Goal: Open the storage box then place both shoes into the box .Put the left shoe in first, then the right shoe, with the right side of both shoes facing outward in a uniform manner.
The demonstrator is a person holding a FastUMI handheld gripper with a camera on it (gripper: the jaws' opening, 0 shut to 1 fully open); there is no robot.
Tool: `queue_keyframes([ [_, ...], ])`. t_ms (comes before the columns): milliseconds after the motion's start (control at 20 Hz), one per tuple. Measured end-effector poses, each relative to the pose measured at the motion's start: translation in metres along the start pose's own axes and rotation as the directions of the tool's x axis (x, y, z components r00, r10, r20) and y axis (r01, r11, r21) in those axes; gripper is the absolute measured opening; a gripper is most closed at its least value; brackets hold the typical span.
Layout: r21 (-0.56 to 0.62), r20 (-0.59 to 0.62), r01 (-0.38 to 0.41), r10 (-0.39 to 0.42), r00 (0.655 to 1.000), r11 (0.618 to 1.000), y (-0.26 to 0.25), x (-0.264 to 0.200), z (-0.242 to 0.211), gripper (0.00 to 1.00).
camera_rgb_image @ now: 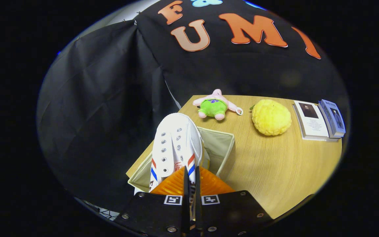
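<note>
My gripper (189, 184) is shut on a white canvas shoe (175, 144) with red and blue stripes, both fingers pressing on the edge of its opening. The shoe hangs toe-forward, laces side up, over the open beige fabric storage box (224, 146) that stands at the near left corner of the wooden table (275, 164). Part of the box's inside is hidden behind the shoe and my fingers. I cannot tell whether another shoe lies inside the box.
Beyond the box a pink and green plush toy (215, 106) lies on the table. A yellow bumpy round object (271, 117) sits to its right. Two books (319, 119) rest at the far right corner. The table's left edge runs close beside the box.
</note>
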State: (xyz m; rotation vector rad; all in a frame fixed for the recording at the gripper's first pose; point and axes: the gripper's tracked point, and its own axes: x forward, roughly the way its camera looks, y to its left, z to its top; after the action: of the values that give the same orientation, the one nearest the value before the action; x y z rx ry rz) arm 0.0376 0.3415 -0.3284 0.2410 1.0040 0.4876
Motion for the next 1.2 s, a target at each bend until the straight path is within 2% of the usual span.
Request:
queue_keyframes([
  [150, -0.014, -0.011, -0.008, 0.008, 1.000, 1.000, 0.011, 0.012, -0.003, 0.07],
  [350, -0.071, -0.025, 0.067, -0.069, 0.997, 0.995, -0.004, 0.031, -0.014, 0.07],
  [450, -0.070, -0.039, 0.051, -0.053, 0.998, 0.996, -0.001, 0.038, -0.020, 0.10],
  [500, -0.057, -0.023, 0.017, -0.019, 1.000, 0.998, 0.006, 0.039, -0.016, 0.14],
  [550, -0.049, 0.009, 0.017, -0.016, 1.000, 0.999, 0.008, 0.037, -0.009, 0.23],
  [650, -0.070, 0.076, 0.050, -0.045, 0.996, 0.996, -0.004, 0.029, 0.007, 0.30],
  [800, -0.096, 0.113, 0.044, -0.033, 0.993, 0.994, -0.005, 0.013, 0.005, 0.42],
  [950, -0.126, 0.180, 0.047, -0.024, 0.983, 0.991, -0.011, -0.008, 0.011, 0.64],
  [1050, -0.152, 0.250, 0.068, -0.028, 0.968, 0.986, -0.020, -0.027, 0.018, 0.73],
  [1200, -0.170, 0.373, 0.100, -0.029, 0.927, 0.980, -0.030, -0.062, 0.035, 0.80],
])
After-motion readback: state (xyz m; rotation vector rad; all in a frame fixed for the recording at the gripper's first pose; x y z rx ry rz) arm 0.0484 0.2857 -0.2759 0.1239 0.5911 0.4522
